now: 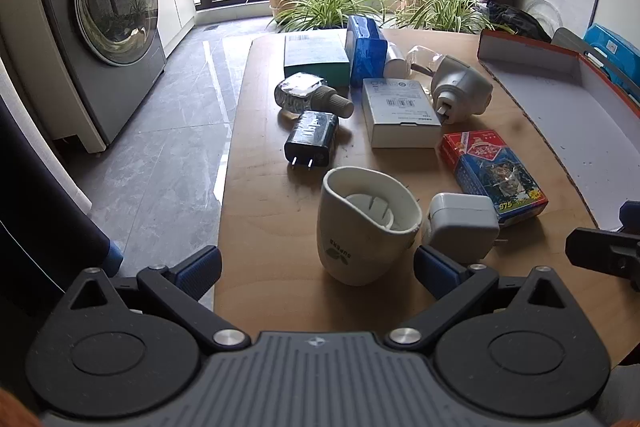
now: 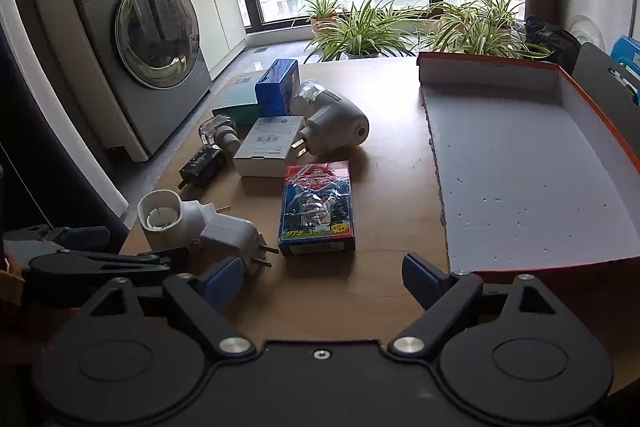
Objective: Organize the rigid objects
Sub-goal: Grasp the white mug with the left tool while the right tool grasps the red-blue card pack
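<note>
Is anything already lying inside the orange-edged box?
No, the orange-edged box shows only its bare white floor.

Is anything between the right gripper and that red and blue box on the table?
Nothing visible. The right gripper is open, with only bare table between it and the red and blue box.

Plugs (image 1: 310, 139) and boxes (image 1: 400, 111) scattered beside empty tray (image 2: 520, 167).
</note>
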### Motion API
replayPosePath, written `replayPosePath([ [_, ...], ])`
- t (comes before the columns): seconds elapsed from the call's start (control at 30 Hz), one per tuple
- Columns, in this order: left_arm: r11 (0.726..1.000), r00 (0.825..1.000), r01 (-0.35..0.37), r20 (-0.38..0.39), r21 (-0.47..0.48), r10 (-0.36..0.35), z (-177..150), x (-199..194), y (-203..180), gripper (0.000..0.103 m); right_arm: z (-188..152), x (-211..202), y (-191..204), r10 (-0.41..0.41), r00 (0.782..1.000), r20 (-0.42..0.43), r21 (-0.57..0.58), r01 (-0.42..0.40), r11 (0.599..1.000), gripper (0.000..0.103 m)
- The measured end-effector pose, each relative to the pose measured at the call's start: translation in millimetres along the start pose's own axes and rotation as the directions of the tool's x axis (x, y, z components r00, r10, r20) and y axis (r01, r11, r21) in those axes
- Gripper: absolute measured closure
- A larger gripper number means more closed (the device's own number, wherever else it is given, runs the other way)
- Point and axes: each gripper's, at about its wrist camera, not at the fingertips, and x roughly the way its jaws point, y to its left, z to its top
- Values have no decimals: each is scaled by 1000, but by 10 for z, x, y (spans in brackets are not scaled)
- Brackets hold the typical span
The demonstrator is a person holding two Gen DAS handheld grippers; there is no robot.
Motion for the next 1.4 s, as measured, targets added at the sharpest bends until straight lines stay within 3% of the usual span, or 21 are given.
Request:
replayPosePath([
  [0.07, 1000, 1000, 1, -1, 0, -1, 1, 4, 3, 0, -151, -104, -30, 4, 1000, 1, -2, -4, 1000, 1],
  [0.1, 1000, 1000, 2, -2, 1, -2, 2, 5, 3, 0, -38, -17, 20, 10, 1000, -12, -4, -10, 1000, 1],
  [0.53, 1000, 1000, 1, -6, 21, 0, 4, 95, -20, 0, -61, -15, -12, 26, 1000, 13, 12, -26, 1000, 1],
  [0.9, 995, 1000, 18, 13, 98, -19, 69, 293, -96, 0, -40, 19, -107, -1, 1000, -4, 18, 1, 1000, 1],
  [1.03, 995, 998, 59, 9, 79, -60, 90, 351, -83, 11, -23, 42, -128, 15, 1000, -4, 38, -15, 999, 1],
  [1.4, 996, 997, 72, 26, 49, -74, 65, 342, -92, 17, -22, 98, -69, 8, 1000, -22, 14, -8, 1000, 1],
])
